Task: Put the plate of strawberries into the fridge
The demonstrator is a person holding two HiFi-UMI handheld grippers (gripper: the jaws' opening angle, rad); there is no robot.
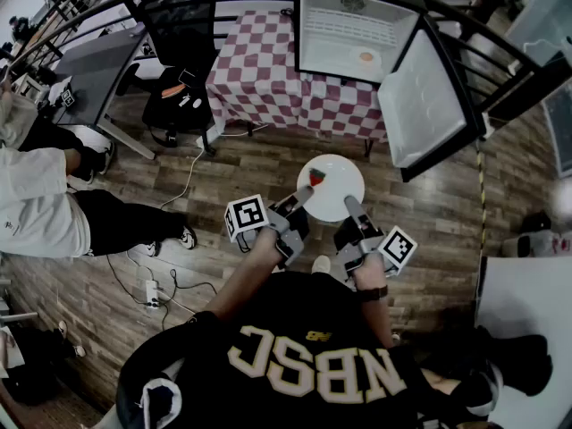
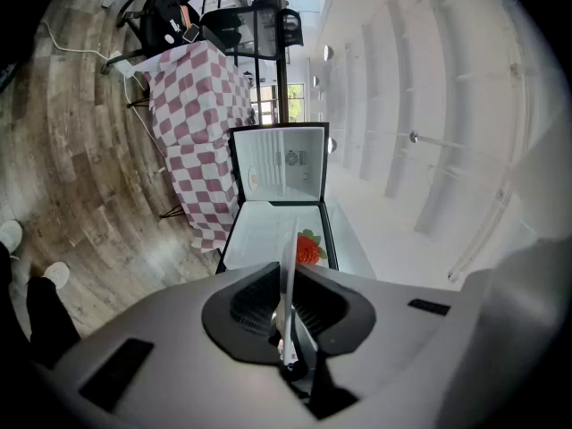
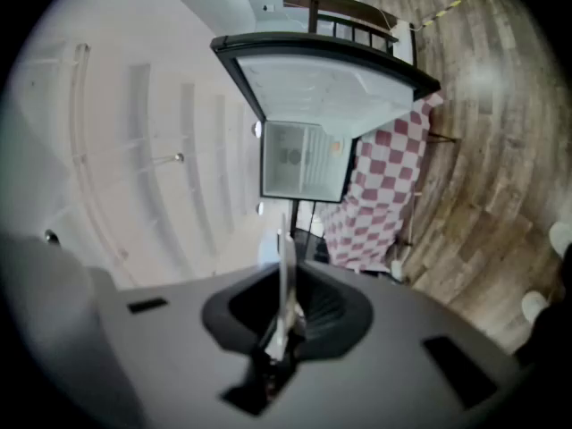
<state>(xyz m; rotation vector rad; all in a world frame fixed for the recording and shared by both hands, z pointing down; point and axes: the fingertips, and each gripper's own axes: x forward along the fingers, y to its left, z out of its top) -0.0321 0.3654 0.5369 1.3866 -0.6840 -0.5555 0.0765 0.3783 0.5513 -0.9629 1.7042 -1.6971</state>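
Observation:
A white plate point(image 1: 335, 189) carrying a red strawberry point(image 1: 317, 178) is held level over the wooden floor, in front of the small fridge point(image 1: 351, 32), whose door point(image 1: 426, 105) stands swung open to the right. My left gripper point(image 1: 299, 201) is shut on the plate's near left rim and my right gripper point(image 1: 351, 209) on its near right rim. In the left gripper view the plate's rim point(image 2: 288, 280) runs edge-on between the pads, with the strawberry point(image 2: 308, 249) and the open fridge point(image 2: 281, 164) beyond. The right gripper view shows the plate's rim point(image 3: 286, 280) pinched the same way, facing the fridge point(image 3: 302, 159).
The fridge stands on a table with a red-and-white checked cloth point(image 1: 259, 70). A black office chair point(image 1: 179, 56) and a dark desk point(image 1: 94, 70) are to the left. A seated person's legs point(image 1: 107, 222) and cables point(image 1: 152, 284) lie at the left. A white counter point(image 1: 527, 311) is at the right.

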